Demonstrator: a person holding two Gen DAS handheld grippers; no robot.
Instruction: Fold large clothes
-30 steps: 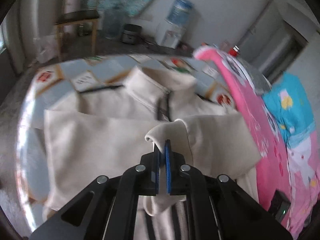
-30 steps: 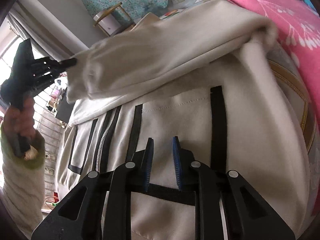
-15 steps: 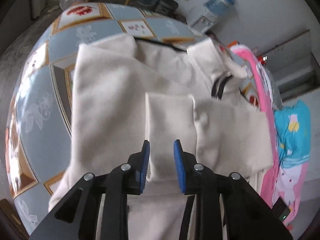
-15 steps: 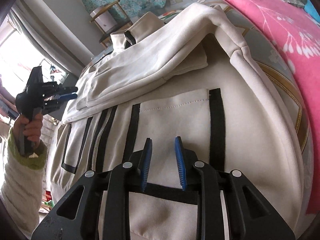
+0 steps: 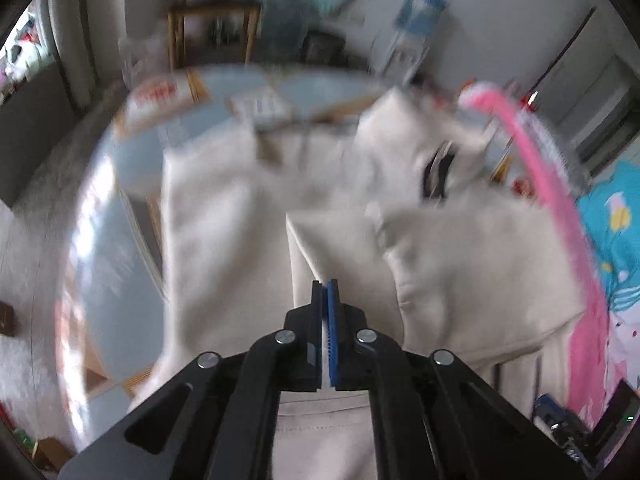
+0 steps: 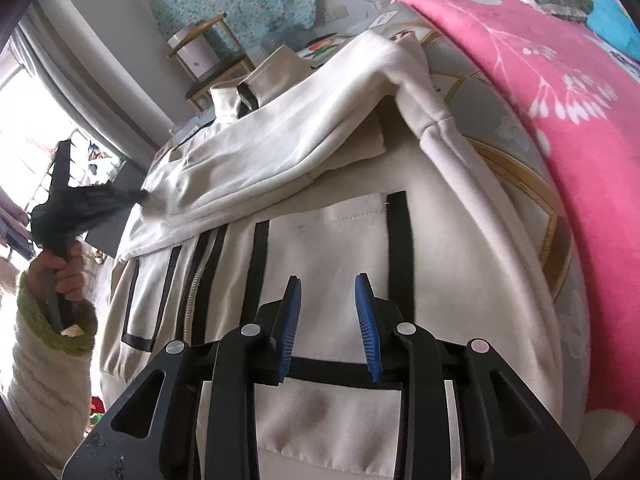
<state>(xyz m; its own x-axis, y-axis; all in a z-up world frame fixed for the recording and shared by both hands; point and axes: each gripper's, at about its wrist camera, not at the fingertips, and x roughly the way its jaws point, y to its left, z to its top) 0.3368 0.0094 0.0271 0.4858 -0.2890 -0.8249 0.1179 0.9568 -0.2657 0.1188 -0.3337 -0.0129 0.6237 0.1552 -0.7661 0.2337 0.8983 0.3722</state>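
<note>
A cream zip-up jacket with black trim bands lies spread on the worktop, which wears a pale blue cloth with gold-edged panels. One sleeve is folded across the jacket's chest, running from the shoulder near the pink blanket toward the far side. The stand-up collar sits at the jacket's top end, its zip open.

The left gripper has its jaws pressed together; a thin sliver of pale fabric shows between the blue pads, so they appear clamped on the sleeve's edge, though blur keeps this uncertain. In the right wrist view that same gripper meets the sleeve's end, held by a hand in a green-cuffed white sleeve.

The right gripper hovers over the jacket's lower front, above a black band, its jaws apart and widening with nothing between them.

Beyond the jacket's collar stand a wooden chair and a water dispenser. No writing can be read; the cloth's red motifs are blurred.
</note>
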